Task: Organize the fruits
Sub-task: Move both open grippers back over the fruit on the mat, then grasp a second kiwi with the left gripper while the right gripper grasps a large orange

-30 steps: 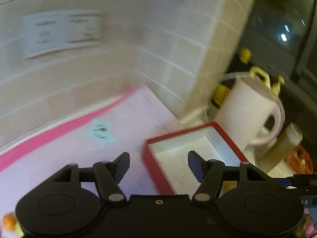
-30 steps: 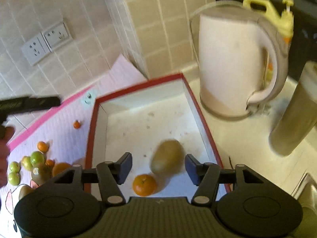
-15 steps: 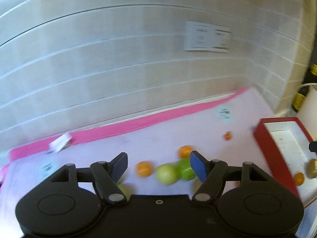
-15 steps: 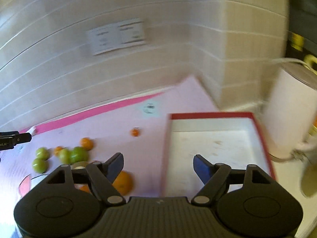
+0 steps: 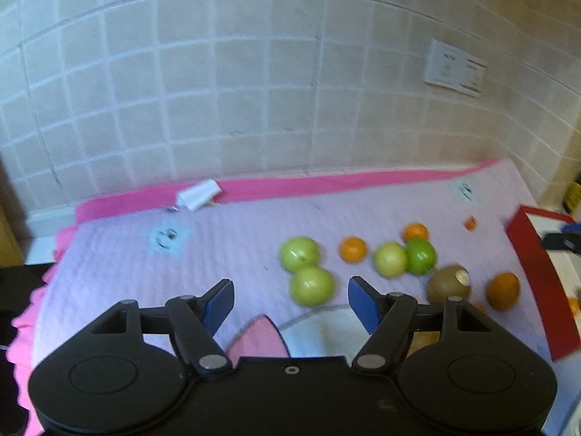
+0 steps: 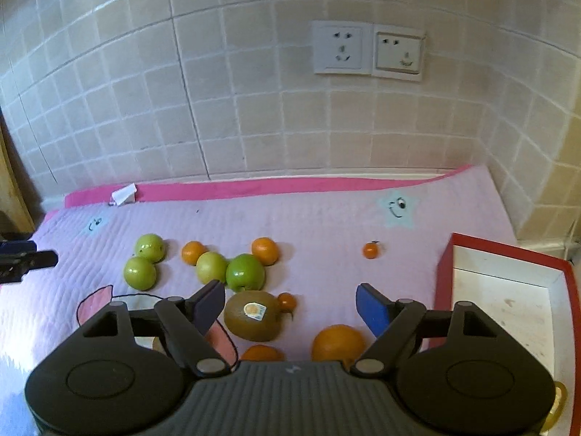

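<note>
Loose fruit lies on a pink mat [image 6: 326, 214]. In the right wrist view my right gripper [image 6: 290, 307] stands open above a brown kiwi [image 6: 252, 315] with a sticker, which lies close by its left finger without being pressed. A big orange [image 6: 337, 341] lies near its right finger. Several green apples [image 6: 245, 272] and small oranges [image 6: 265, 250] lie beyond. In the left wrist view my left gripper [image 5: 290, 301] is open and holds nothing, with a green apple [image 5: 312, 286] just past its fingertips. The red box [image 6: 508, 250] with its white inside stands at the right.
A tiled wall with two sockets [image 6: 366, 51] rises behind the mat. A white tag [image 5: 198, 194] lies on the mat's pink back border. The left gripper's tip [image 6: 25, 258] shows at the left edge of the right wrist view. The mat's left part holds no fruit.
Both views have swung left, away from the red box and the kettle, onto the fruit on the mat. The right gripper's jaws stand wider than a second ago.
</note>
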`<action>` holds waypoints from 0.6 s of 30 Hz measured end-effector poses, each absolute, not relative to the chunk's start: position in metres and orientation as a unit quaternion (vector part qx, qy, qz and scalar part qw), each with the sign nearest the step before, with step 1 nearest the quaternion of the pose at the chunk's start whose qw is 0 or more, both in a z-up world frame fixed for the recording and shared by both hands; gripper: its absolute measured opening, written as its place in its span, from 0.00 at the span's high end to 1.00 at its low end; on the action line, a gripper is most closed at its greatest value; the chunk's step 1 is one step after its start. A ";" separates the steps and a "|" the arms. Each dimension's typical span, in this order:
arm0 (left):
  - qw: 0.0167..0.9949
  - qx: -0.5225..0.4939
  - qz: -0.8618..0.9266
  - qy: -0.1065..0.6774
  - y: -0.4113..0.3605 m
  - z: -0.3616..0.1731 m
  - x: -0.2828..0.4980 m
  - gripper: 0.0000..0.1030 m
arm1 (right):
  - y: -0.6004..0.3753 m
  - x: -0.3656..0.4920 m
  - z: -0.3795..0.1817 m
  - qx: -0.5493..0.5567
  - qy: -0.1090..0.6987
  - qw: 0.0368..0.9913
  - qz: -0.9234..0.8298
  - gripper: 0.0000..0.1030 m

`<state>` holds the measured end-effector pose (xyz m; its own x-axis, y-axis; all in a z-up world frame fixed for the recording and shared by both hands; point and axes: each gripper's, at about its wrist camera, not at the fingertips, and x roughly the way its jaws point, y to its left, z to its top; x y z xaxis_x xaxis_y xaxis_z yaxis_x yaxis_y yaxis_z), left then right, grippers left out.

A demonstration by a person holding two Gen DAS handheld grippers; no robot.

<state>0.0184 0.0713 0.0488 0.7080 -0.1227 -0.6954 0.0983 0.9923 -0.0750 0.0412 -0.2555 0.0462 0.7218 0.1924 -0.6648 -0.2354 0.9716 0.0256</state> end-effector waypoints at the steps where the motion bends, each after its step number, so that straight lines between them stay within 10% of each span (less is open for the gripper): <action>1: 0.922 -0.015 -0.074 0.380 0.069 0.044 0.017 0.20 | -0.253 0.047 0.041 -0.028 0.362 0.925 0.111 0.22; 18: 0.858 0.003 -0.227 0.461 -0.006 -0.037 0.061 0.20 | -0.303 0.089 -0.016 0.113 0.466 0.877 0.034 0.22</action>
<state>0.0606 -0.0060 -0.0374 0.4709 -0.3871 -0.7927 0.3930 0.8965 -0.2043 0.0886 -0.3031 -0.0160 0.5629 0.1655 -0.8098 0.0452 0.9721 0.2301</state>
